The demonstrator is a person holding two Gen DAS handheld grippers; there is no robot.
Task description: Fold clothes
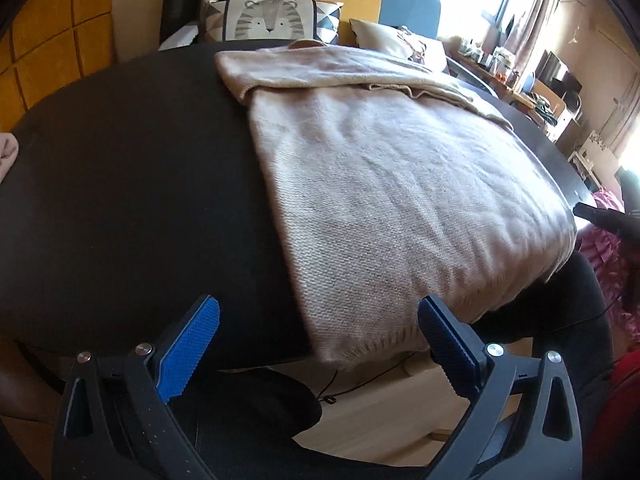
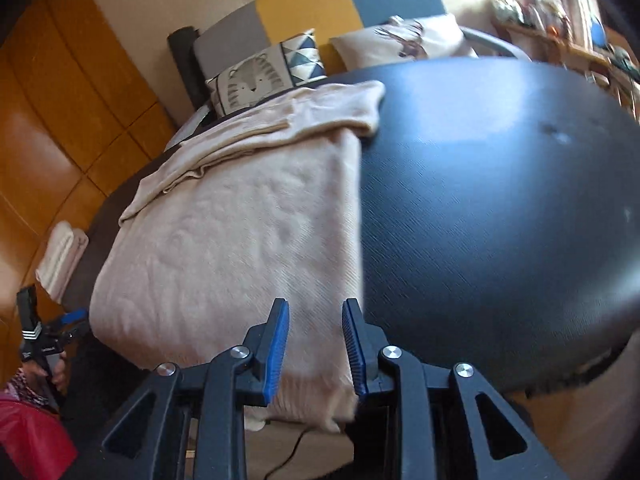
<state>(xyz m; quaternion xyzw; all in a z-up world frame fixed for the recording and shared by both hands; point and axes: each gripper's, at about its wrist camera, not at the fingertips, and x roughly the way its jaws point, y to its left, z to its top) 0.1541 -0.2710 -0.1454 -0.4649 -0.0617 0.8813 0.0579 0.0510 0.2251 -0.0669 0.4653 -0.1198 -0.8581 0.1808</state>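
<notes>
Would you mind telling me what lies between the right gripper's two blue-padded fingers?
In the right wrist view, the near hem of the beige knitted garment lies between the right gripper's fingers, draped over the dark table's edge; the pads are not pressing it.

Beige knit sweater point(image 1: 400, 200); black table point(image 1: 120, 200); blue pads point(image 1: 188, 348); grey tiger-print cushion point(image 1: 268, 20).

Sweater hem point(image 2: 316, 408): hangs over the table edge point(image 2: 560, 376) between the right gripper's point(image 2: 315, 344) fingers; contact unclear, perhaps none.
Folded cloth point(image 1: 8, 154): cut by the frame, far left of the left gripper point(image 1: 320, 344).
Shelf clutter point(image 2: 560, 12): blurred.
</notes>
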